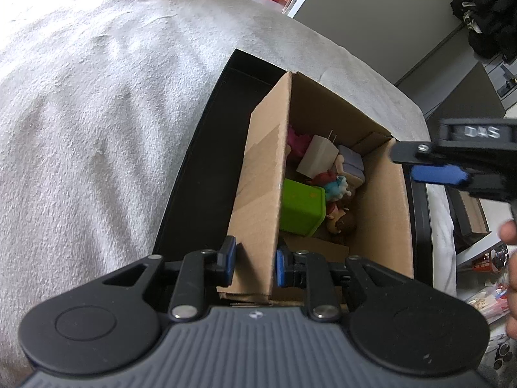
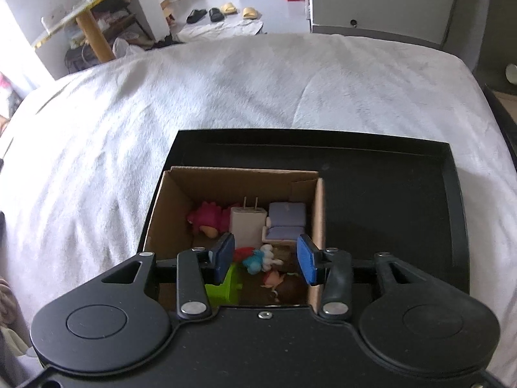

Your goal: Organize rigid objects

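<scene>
A brown cardboard box stands in a black tray on a white-covered bed. Inside lie a white plug charger, a green block, a pink toy, a lavender toy sofa and small figurines. My left gripper straddles the box's left wall, its jaws close on either side of it. My right gripper is open and empty above the box interior; it also shows in the left wrist view.
The white bedspread surrounds the tray. The tray's right part holds nothing. Slippers lie on the floor beyond the bed, with a shelf at left.
</scene>
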### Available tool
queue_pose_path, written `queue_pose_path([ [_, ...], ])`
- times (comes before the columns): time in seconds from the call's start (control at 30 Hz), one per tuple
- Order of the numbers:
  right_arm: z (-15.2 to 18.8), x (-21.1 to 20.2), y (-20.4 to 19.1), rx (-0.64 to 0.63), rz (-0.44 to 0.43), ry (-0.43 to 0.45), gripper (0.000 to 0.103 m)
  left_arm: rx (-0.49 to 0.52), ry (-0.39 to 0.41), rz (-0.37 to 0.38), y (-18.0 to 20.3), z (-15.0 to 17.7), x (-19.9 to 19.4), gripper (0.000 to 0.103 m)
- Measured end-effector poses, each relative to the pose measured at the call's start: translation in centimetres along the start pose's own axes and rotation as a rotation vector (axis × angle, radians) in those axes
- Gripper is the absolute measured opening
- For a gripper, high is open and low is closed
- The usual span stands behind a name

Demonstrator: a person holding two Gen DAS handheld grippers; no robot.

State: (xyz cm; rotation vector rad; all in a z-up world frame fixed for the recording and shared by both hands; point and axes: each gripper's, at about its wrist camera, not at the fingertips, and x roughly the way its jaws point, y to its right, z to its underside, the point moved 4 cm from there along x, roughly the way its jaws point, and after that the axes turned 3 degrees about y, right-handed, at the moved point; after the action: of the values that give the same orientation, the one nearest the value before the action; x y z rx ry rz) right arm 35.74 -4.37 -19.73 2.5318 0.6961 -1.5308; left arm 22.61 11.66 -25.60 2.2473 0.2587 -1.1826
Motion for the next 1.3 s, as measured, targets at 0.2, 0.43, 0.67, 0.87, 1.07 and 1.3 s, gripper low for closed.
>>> queue_pose_path([
  [0.2, 1.2, -2.6, 1.9, 0.064, -0.031, 0.031, 0.047, -0.001, -0.004, 0.001, -0.1, 0.0, -0.1, 0.023],
  [0.43, 2.8, -4.8, 3.2, 0.119, -0.059, 0.054, 0.055, 0.013, -0.002, -0.004, 0.1, -0.4, -1.5, 0.023],
  [0.67, 4.3, -6.7, 3.4, 0.115, -0.074, 0.078, 0.070, 0.023, 0.026, -0.032, 0.6, -1.2, -4.9, 0.024],
  [0.87, 5.0, -9.3, 4.2, 0.138, -0.080, 0.124, 0.087, 0.053, 0.045, -0.039, 1.9, -1.9, -8.3, 0.031],
  [1.07, 6.1, -12.1, 5.1, 0.147, -0.070, 0.170, 0.102, 0.115, 0.088, -0.039, 4.3, -1.6, -11.7, 0.061],
  [1.3, 7.3, -15.1, 5.5, 0.143, -0.031, 0.216, 0.103, 0.158, 0.115, -0.048, 6.7, -0.6, -14.8, 0.085],
])
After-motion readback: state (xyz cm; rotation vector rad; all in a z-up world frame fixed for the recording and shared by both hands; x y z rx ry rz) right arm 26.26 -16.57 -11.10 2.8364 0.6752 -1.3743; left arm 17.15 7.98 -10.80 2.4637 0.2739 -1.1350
